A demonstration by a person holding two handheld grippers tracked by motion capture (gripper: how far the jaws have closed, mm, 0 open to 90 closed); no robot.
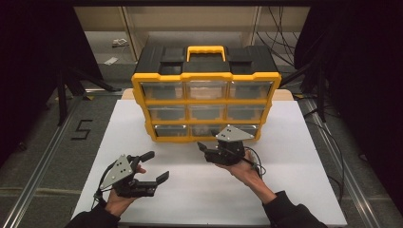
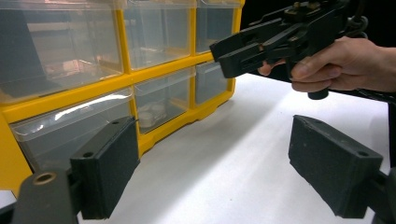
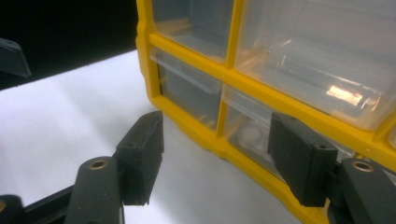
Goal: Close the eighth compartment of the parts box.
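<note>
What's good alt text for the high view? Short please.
A yellow and black drawer organizer with nine clear drawers stands on a white table. A person's right tongs sit open just before the bottom row, holding nothing; the left tongs rest open nearer the table's front edge.

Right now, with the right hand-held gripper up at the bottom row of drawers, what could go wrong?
The right hand-held gripper has open jaws with nothing between them, close to the yellow organizer.

1. A pad could strike the yellow frame rather than the bottom middle drawer.
2. Nothing steadies the organizer: the left hand-held gripper sits open, apart from it, so a pull might slide it on the white tabletop.
</note>
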